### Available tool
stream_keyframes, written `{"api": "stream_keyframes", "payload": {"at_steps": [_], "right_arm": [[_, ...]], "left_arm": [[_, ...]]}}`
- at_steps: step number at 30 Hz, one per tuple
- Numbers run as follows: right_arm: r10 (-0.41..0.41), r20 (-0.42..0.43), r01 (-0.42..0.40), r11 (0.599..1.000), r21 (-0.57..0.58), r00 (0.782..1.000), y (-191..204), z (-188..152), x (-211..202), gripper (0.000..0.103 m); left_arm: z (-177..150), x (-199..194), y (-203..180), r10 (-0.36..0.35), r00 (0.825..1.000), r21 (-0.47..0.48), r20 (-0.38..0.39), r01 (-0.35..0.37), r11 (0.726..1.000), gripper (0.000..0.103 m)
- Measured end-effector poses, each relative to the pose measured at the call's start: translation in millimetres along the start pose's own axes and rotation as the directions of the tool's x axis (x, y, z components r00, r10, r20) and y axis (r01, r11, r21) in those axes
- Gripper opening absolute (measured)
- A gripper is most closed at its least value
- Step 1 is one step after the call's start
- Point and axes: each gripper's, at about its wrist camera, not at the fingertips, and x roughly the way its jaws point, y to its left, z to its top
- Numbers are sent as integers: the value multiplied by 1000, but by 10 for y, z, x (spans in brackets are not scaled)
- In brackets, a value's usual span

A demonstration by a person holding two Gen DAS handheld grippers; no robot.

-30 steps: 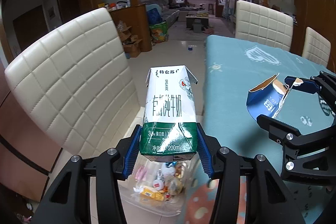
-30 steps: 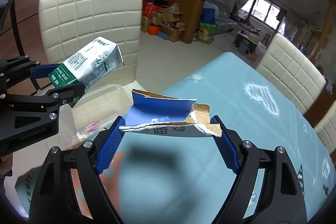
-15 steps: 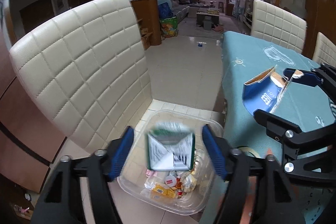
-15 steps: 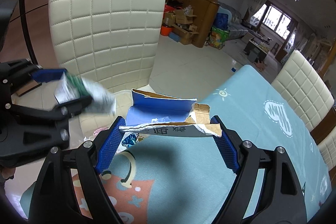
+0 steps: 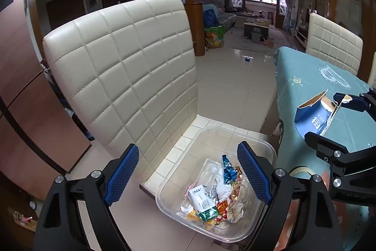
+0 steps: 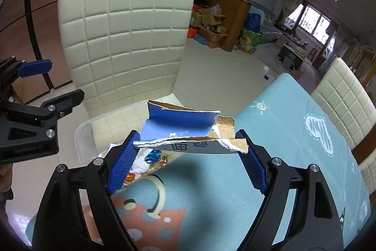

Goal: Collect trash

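A: Right, task item first: a torn blue carton piece (image 6: 185,133) is pinched across its width between the pads of the right gripper (image 6: 188,152), held above the edge of the teal tablecloth (image 6: 270,157).

B: Handling?

A: Judged light and thin, a flattened cardboard shell with ragged torn edges. It is likely to buckle if squeezed harder, and could slip out sideways since only the two side folds are caught. A grip on those folded edges is judged best, not on the torn flap.

B: Left side?

A: The left gripper (image 5: 188,171) is spread wide with nothing between the pads; its jaws have just been opening. It is hung over the clear plastic bin (image 5: 265,149).

B: Milk carton?

A: The green-and-white milk carton (image 5: 203,201) is seen lying in the bin on top of wrappers and foil scraps (image 5: 229,172). It was still between the pads a second ago, so it has been dropped.

B: Bin location?

A: It is set on the seat of the cream quilted chair (image 5: 122,67), just beside the table corner. In the right view the bin rim (image 6: 80,131) is seen left of and below the held piece.

B: Next?

A: The piece probably needs carrying left over the bin before release.
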Motion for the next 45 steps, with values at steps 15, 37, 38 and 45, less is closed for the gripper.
{"api": "stream_keyframes", "payload": {"at_steps": [15, 37, 38, 45], "right_arm": [[-116, 77, 115, 993, 11, 990, -56, -50, -396, 95], [-361, 108, 298, 877, 376, 926, -1149, -952, -1993, 99], [-374, 112, 307, 871, 385, 921, -1176, -994, -2055, 99], [-414, 118, 334, 846, 415, 903, -1292, -1143, -2245, 99]], "left_arm": [[13, -229, -2, -16, 999, -31, 31, 17, 999, 84], [84, -1305, -1224, -259, 949, 66, 183, 251, 966, 84], [78, -1343, -1271, -255, 948, 73, 191, 245, 967, 84], [99, -1512, -1491, -250, 943, 91, 219, 235, 968, 84]]}}
